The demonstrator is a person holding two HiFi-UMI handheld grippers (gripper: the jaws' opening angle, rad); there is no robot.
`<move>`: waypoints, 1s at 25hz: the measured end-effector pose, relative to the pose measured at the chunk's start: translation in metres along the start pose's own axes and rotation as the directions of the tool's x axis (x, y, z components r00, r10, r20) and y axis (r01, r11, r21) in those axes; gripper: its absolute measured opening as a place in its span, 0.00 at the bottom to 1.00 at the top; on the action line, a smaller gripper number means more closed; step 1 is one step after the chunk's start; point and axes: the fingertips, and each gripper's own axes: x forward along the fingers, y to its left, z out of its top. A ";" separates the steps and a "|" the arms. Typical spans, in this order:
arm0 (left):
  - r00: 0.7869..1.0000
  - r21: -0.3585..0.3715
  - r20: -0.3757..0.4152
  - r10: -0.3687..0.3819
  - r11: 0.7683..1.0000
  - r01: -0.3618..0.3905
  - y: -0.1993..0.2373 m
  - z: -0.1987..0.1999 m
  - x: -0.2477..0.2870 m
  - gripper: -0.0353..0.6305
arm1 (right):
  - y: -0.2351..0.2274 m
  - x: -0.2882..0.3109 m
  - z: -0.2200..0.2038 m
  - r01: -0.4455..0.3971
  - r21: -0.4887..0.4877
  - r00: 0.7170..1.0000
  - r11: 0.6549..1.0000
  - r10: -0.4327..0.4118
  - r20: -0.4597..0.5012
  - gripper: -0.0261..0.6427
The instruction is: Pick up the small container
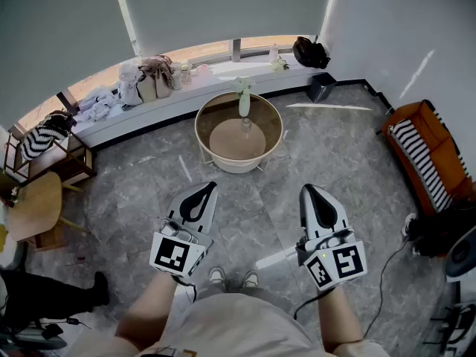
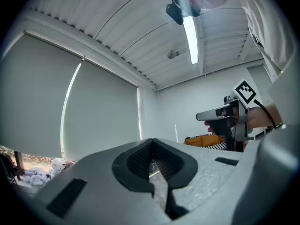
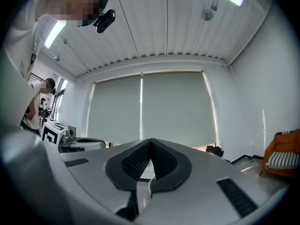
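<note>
A marble floor [image 1: 149,192] is seen in the head view. The small container [image 1: 245,127] is set on the round table [image 1: 204,136], well apart from the left gripper [image 1: 204,190] and right gripper [image 1: 311,190]. In the left gripper view, the jaws are pressed together, empty. In the right gripper view, the jaws are likewise closed on nothing.

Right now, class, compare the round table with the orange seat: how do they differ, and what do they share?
The round table is cream and circular; the orange seat is boxy. The round table stands in the middle by the window; the orange seat sits at the right beside the wall. The round table bears a pale vase; the orange seat holds a striped cushion. Both stand on the grey floor.
</note>
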 end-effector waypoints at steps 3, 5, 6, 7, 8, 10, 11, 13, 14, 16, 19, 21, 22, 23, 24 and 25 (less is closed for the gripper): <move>1.000 -0.005 -0.018 0.002 1.000 -0.002 0.002 -0.003 0.000 0.06 | -0.004 0.001 0.002 0.006 0.026 1.000 1.000 -0.006 0.009 0.05; 1.000 -0.005 -0.021 0.004 1.000 -0.004 0.003 -0.003 0.001 0.06 | -0.006 0.000 0.001 0.009 0.028 1.000 1.000 -0.009 0.009 0.05; 1.000 -0.004 -0.021 0.004 1.000 -0.005 0.003 -0.003 0.001 0.06 | -0.006 0.000 0.000 0.010 0.028 1.000 1.000 -0.010 0.007 0.05; 1.000 -0.003 -0.021 0.005 1.000 -0.005 0.003 -0.004 0.001 0.06 | -0.007 0.000 -0.001 0.010 0.028 1.000 1.000 -0.010 0.005 0.05; 1.000 -0.003 -0.022 0.006 1.000 -0.006 0.003 -0.004 0.002 0.06 | -0.008 0.001 -0.001 0.010 0.028 1.000 1.000 -0.010 0.003 0.05; 1.000 -0.003 -0.025 0.008 1.000 -0.008 0.003 -0.005 0.003 0.06 | -0.009 0.002 -0.003 0.010 0.029 1.000 1.000 -0.010 0.000 0.05; 1.000 -0.003 -0.027 0.008 1.000 -0.008 0.002 -0.005 0.004 0.06 | -0.010 0.002 -0.003 0.010 0.029 1.000 1.000 -0.010 -0.001 0.05; 0.999 -0.002 -0.031 0.008 1.000 -0.008 0.000 -0.006 0.006 0.06 | -0.012 0.002 -0.004 0.008 0.030 1.000 1.000 -0.007 -0.002 0.05; 0.999 -0.001 -0.033 0.008 1.000 -0.008 0.000 -0.006 0.007 0.06 | -0.013 0.002 -0.004 0.006 0.030 1.000 1.000 -0.006 -0.002 0.05; 0.999 0.001 -0.039 0.009 1.000 -0.009 -0.001 -0.006 0.009 0.06 | -0.015 0.003 -0.004 0.003 0.031 1.000 1.000 -0.003 -0.004 0.05; 0.999 0.003 -0.048 0.014 1.000 -0.014 -0.005 -0.009 0.014 0.06 | -0.022 0.004 -0.005 0.001 0.036 1.000 0.999 -0.001 -0.003 0.05; 0.998 0.005 -0.052 0.018 1.000 -0.017 -0.009 -0.010 0.017 0.06 | -0.027 0.003 -0.007 -0.002 0.039 1.000 0.999 0.002 -0.003 0.05; 0.998 0.006 -0.052 0.020 1.000 -0.019 -0.011 -0.010 0.018 0.06 | -0.030 0.002 -0.008 -0.004 0.040 1.000 0.999 0.004 -0.005 0.05; 0.998 0.007 -0.052 0.022 1.000 -0.022 -0.012 -0.009 0.020 0.06 | -0.032 0.002 -0.009 -0.007 0.040 1.000 0.999 0.008 -0.007 0.05; 0.998 0.009 -0.053 0.026 1.000 -0.025 -0.014 -0.009 0.022 0.06 | -0.035 0.002 -0.010 -0.011 0.040 1.000 0.999 0.011 -0.009 0.05; 0.998 0.011 -0.054 0.030 0.999 -0.030 -0.016 -0.009 0.024 0.06 | -0.038 0.001 -0.011 -0.014 0.041 1.000 0.999 0.014 -0.010 0.05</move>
